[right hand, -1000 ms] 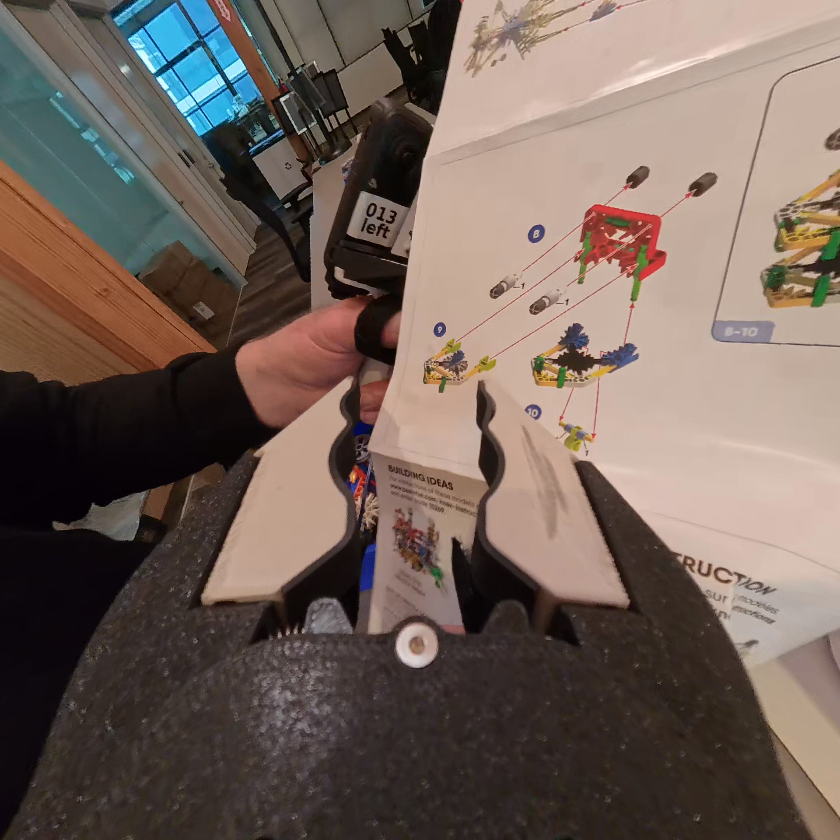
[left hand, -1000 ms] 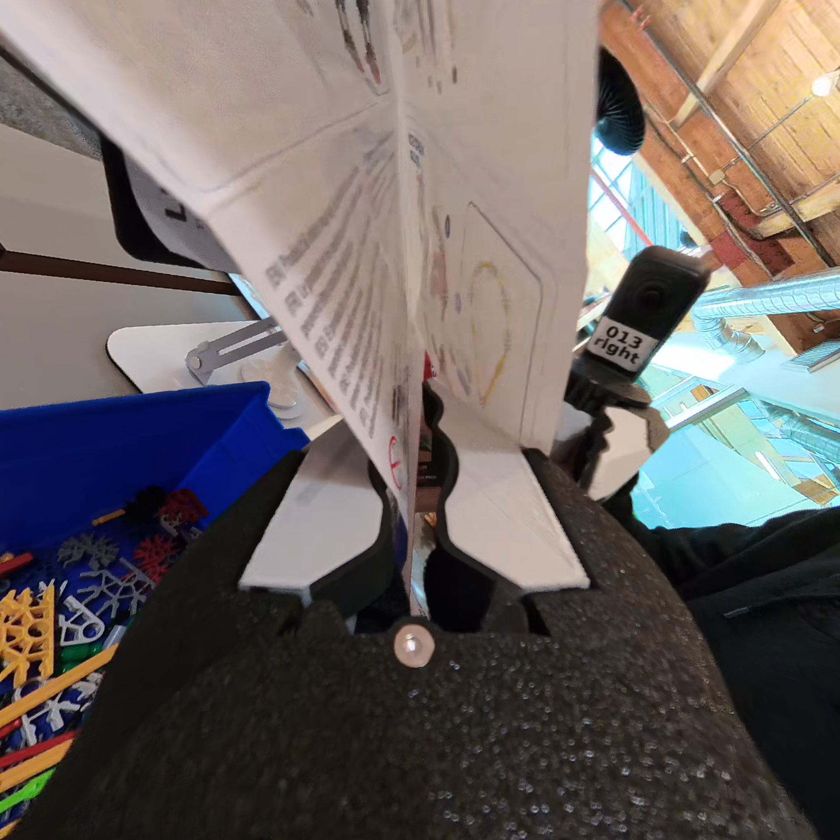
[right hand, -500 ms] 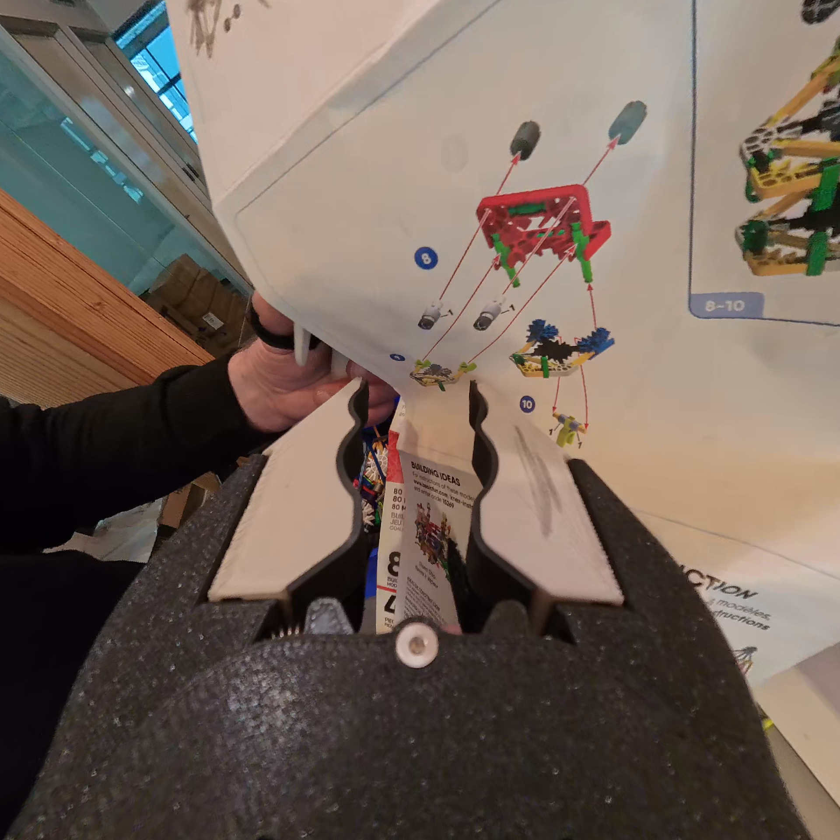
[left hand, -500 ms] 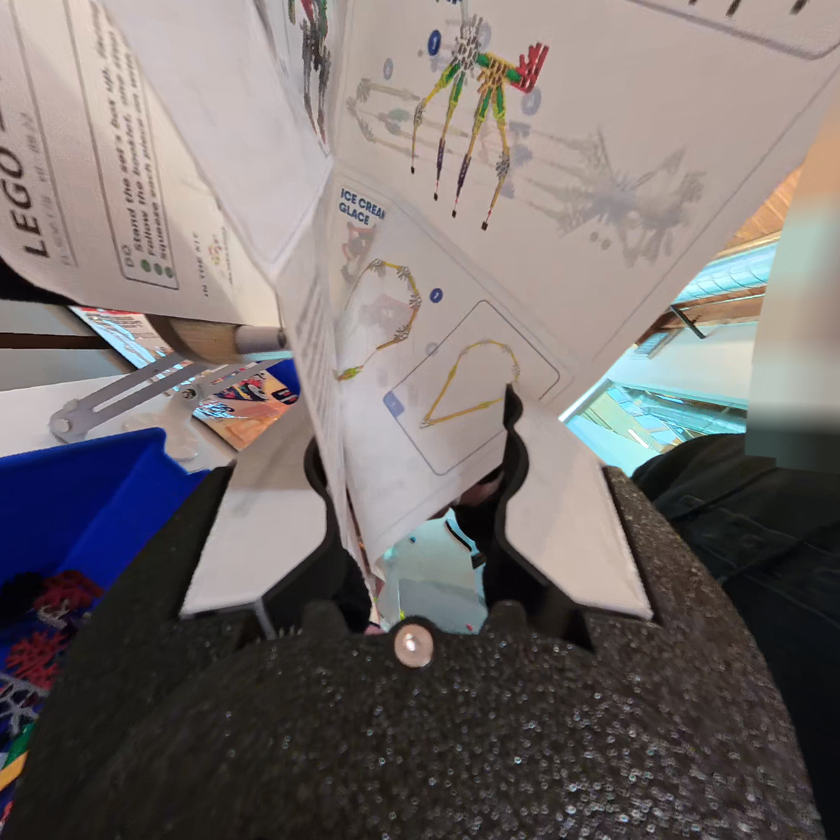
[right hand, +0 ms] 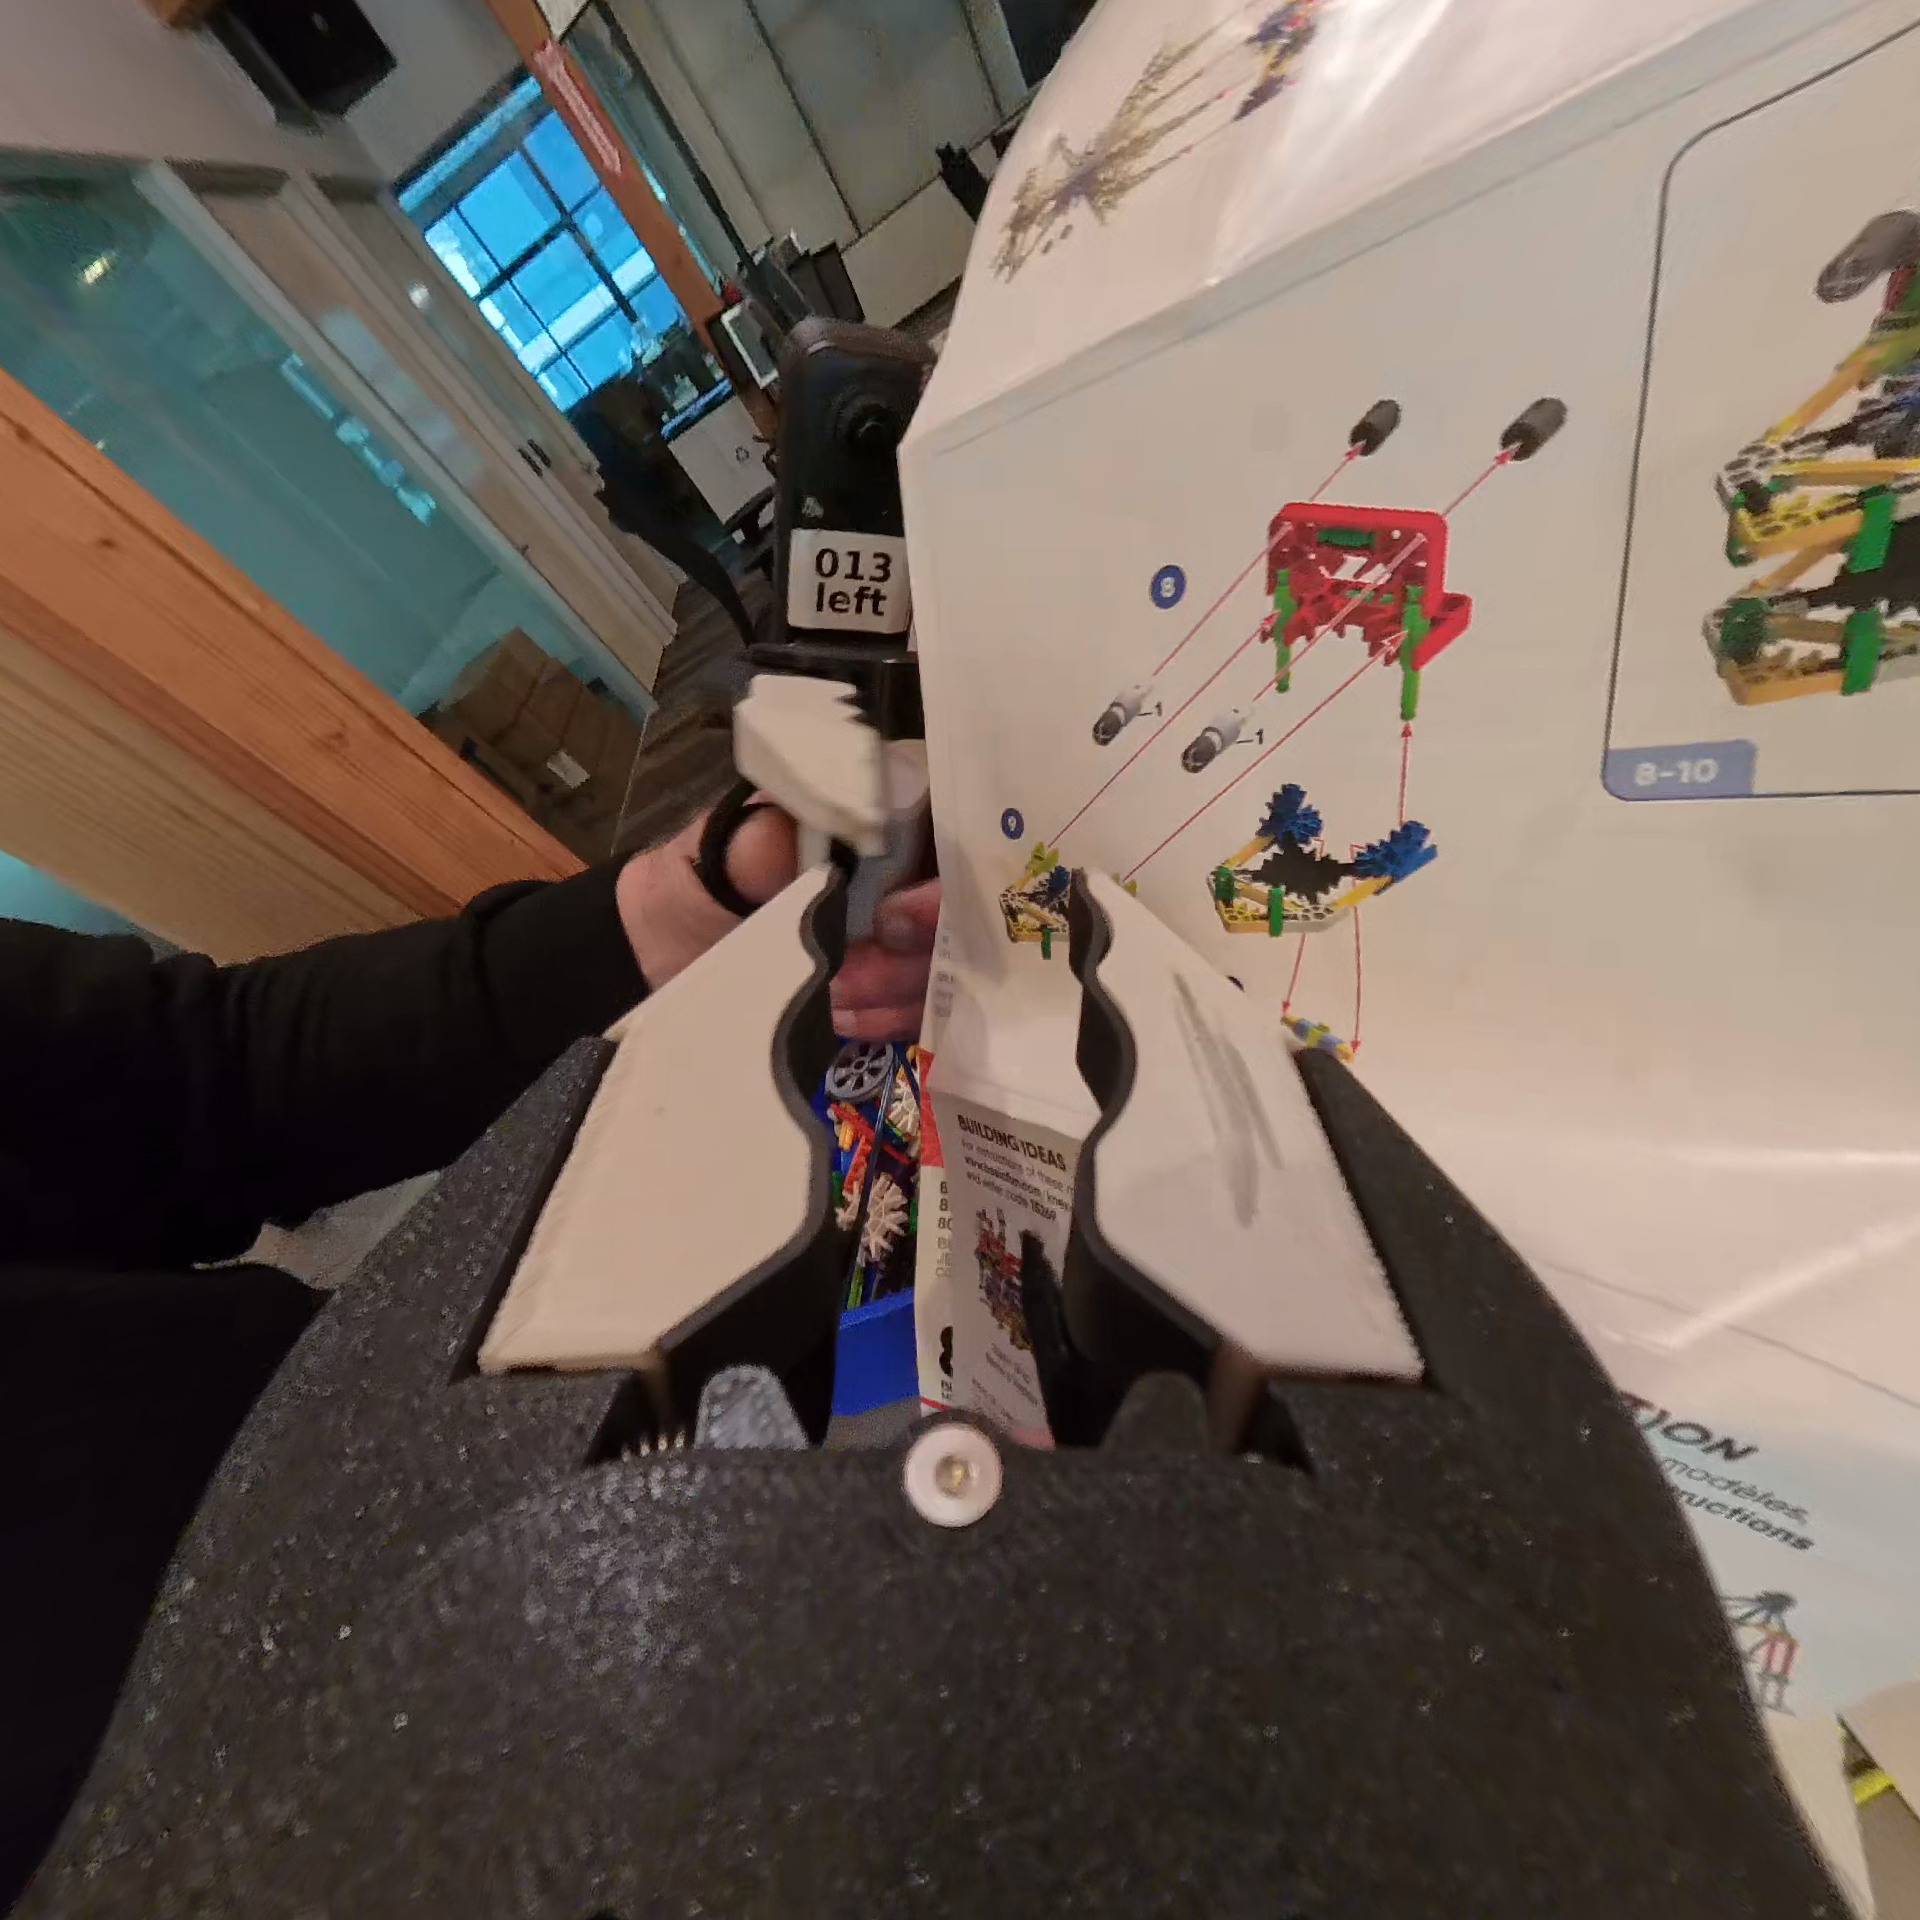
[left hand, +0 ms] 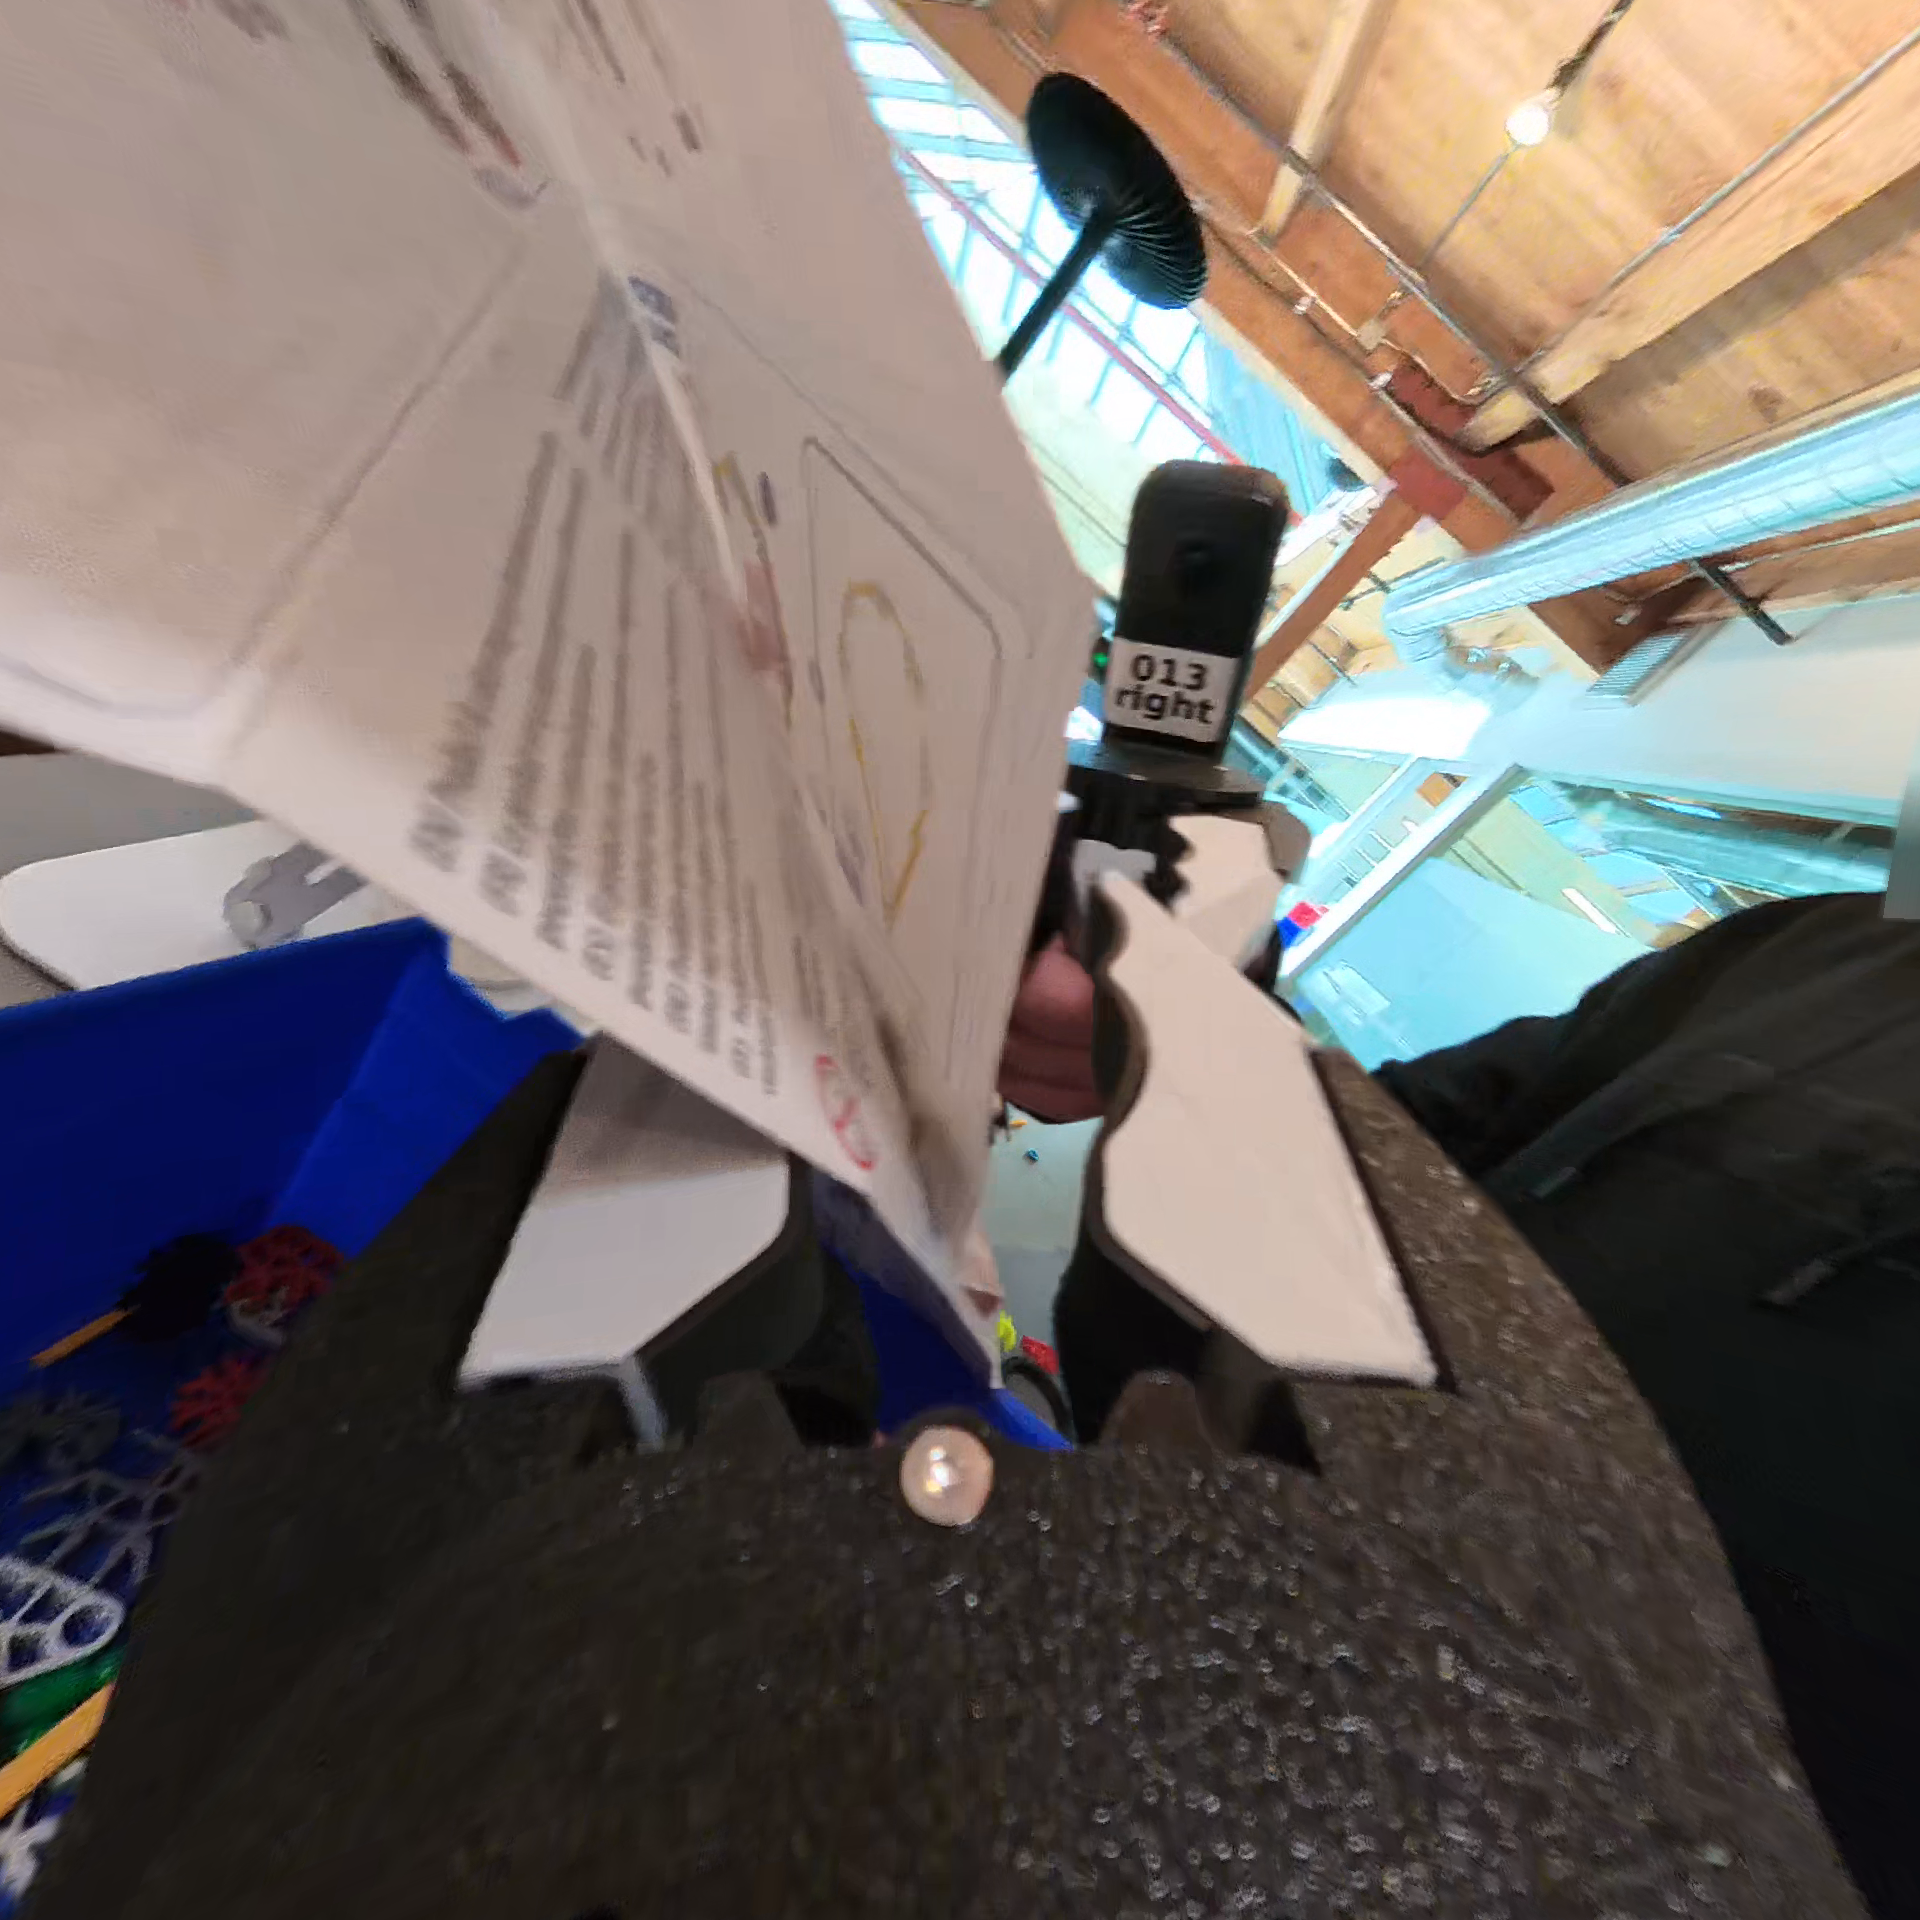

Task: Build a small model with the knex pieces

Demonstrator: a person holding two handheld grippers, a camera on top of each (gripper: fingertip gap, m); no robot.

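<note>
A large white instruction sheet (left hand: 582,582), folded and printed with coloured building diagrams, numbered steps and blocks of text, is seen filling the upper left of the left wrist view; the print there is blurred. On the same sheet (right hand: 1351,727) in the right wrist view, model drawings and a small printed panel are carried.

The left tongs (left hand: 940,1049) are seen parted to a moderate gap, with the sheet's lower corner hanging between the fingers; whether it is gripped cannot be told.

The right tongs (right hand: 951,904) are likewise parted, the sheet's edge lying between them against the right finger.

A white label sticker is borne by each camera.

A blue bin (left hand: 197,1101) of small plastic building pieces (right hand: 873,1153) is noted at lower left.
</note>
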